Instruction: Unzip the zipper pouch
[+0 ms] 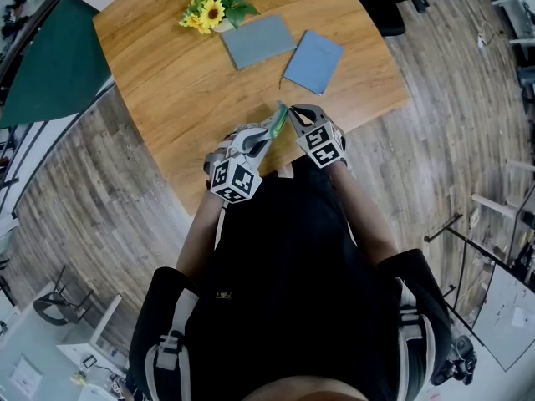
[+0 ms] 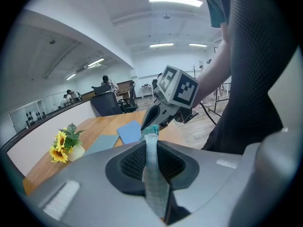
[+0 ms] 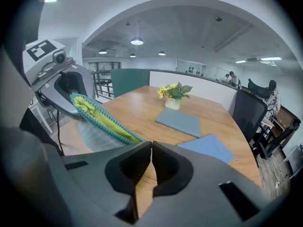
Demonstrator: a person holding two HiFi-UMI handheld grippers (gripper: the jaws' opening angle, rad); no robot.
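A teal zipper pouch (image 1: 278, 122) with a yellow-green lining hangs in the air over the front edge of the wooden table (image 1: 167, 90), stretched between both grippers. My left gripper (image 1: 266, 139) is shut on one end of the pouch, and the fabric (image 2: 152, 174) runs up between its pads. My right gripper (image 1: 292, 112) is shut at the pouch's other end, its tips pinched together on the zipper pull (image 3: 151, 144). In the right gripper view the zip gapes, and the pouch (image 3: 102, 119) shows teal teeth and lining from the left gripper (image 3: 66, 91) to my right gripper (image 3: 151, 148).
On the table stand a small vase of sunflowers (image 1: 213, 11), a grey flat pad (image 1: 259, 40) and a blue flat pad (image 1: 313, 61). The person's body is close behind the grippers. Office chairs (image 2: 106, 105) and people are beyond the table's far side.
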